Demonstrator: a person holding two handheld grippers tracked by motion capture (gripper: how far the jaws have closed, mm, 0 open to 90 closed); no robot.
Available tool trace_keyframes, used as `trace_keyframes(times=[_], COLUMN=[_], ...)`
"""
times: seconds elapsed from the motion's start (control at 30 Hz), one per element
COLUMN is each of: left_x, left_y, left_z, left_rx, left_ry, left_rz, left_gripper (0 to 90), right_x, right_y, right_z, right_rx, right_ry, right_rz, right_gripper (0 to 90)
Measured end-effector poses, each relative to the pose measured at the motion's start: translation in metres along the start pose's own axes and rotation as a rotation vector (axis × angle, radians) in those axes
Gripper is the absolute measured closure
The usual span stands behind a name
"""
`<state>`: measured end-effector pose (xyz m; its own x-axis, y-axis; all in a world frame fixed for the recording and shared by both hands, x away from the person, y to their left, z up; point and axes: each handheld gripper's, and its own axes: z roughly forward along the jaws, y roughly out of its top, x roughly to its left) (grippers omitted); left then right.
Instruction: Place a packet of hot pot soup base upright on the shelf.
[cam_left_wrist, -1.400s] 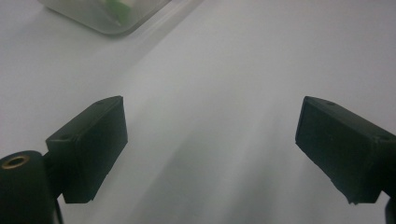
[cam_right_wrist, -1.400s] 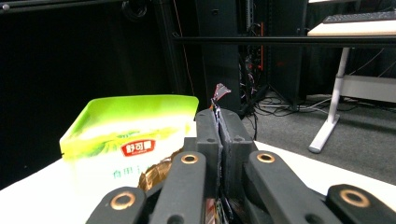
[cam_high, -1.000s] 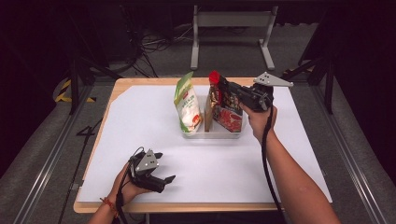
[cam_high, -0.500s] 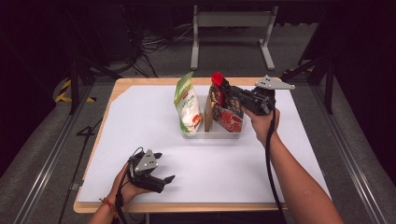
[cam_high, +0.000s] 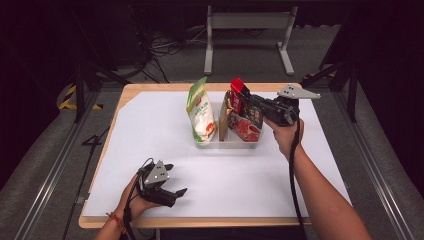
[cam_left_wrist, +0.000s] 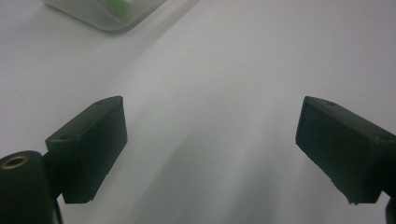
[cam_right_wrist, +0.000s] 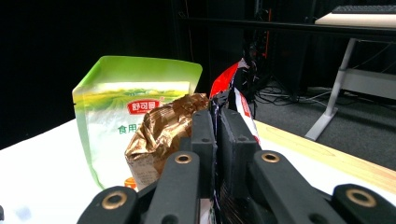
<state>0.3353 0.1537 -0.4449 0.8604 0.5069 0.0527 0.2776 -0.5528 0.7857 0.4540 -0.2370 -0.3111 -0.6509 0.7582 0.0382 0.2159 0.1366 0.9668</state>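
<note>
We are looking down on a table (cam_high: 150, 125) covered in a white sheet, with a person's two forearms coming in from the near edge. Toward the far middle of the table sits a clear plastic tray (cam_high: 227, 144) holding three snack packs upright: a tall green-and-white pouch (cam_high: 200, 112) at its left end, a crinkled gold-brown foil bag (cam_high: 226, 112) in the middle, and a red and dark foil packet (cam_high: 244, 117) at its right end.

Our right gripper (cam_high: 250, 100) reaches in from the right side of the tray, level with the top of the red packet. In the right gripper view its fingers (cam_right_wrist: 205, 135) are pressed together on the packet's upper edge (cam_right_wrist: 224, 79), which stands up between them. The packet's long axis runs vertically, out of the tray, so we judge that any coming move turns on that line: straight up to clear the tray wall, or straight down to seat it. The gold-brown bag (cam_right_wrist: 161, 133) is just beside the clamped edge, on the side toward the green pouch (cam_right_wrist: 121, 116), and could be dragged along.

Our left gripper (cam_high: 172, 192) rests on the sheet near the front left edge, well apart from the tray. Its fingers (cam_left_wrist: 88, 144) stand wide apart with nothing between them, and a corner of the tray (cam_left_wrist: 107, 14) shows far ahead. The right hand is plainly the nearer one.
</note>
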Motion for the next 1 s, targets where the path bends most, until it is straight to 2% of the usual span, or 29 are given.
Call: trace_keyframes(times=[0.47,0.63,0.8,1.0], left_x=[-0.001,0.000,0.000,-0.001], left_y=[0.000,0.000,0.000,0.000], left_z=[0.001,0.001,0.001,0.001], left_rx=[0.005,0.004,0.005,0.007], left_ry=[-0.002,-0.002,-0.003,-0.003], left_rz=[0.000,0.002,0.003,0.007], left_gripper=[9.6,9.6,9.6,9.6], right_x=[-0.007,-0.006,-0.007,-0.008], right_y=[-0.002,0.000,0.000,0.002], right_z=[-0.008,-0.009,-0.010,-0.012], right_rx=[0.022,0.023,0.033,0.054], right_ry=[-0.014,-0.027,-0.022,-0.025], right_rz=[-0.015,-0.056,-0.052,-0.074], right_gripper=[78.8,77.7,75.8,71.5])
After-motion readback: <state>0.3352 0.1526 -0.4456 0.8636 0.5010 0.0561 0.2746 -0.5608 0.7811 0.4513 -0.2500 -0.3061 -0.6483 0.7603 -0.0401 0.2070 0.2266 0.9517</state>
